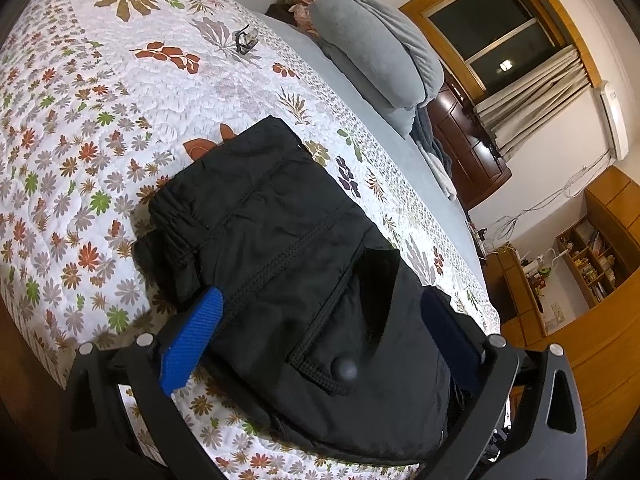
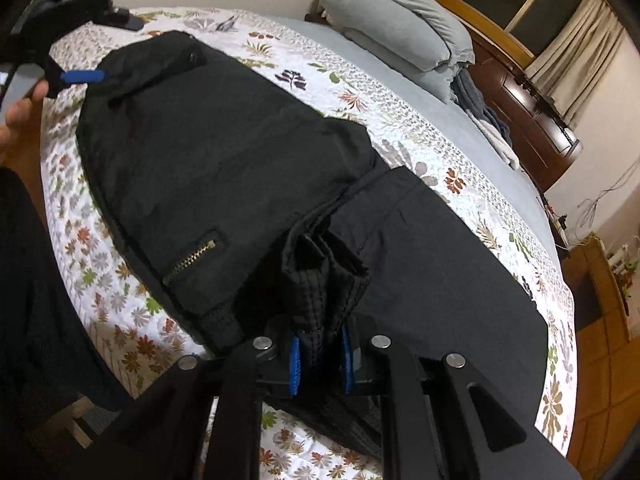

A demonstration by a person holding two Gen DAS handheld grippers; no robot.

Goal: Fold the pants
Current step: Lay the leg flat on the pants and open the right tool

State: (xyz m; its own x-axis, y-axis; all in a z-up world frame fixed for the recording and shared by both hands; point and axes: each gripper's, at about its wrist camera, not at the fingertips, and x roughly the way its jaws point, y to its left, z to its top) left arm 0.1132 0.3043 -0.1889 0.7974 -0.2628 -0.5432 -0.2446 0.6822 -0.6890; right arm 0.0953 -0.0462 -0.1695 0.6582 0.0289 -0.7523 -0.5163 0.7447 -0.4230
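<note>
No readable labels or writing. Black pants (image 2: 224, 152) lie folded on the floral bedspread (image 1: 80, 128). Right tool (image 2: 320, 364) pinches a bunched hem; left tool (image 1: 320, 344) spread wide, straddling the fabric.

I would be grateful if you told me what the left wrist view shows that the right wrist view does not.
Only the left wrist view shows the open left gripper straddling the black pants and a round button on a pocket. Only the right wrist view shows the right gripper pinching a bunched hem and a brass zipper. Both show the floral quilt and grey pillows.
</note>
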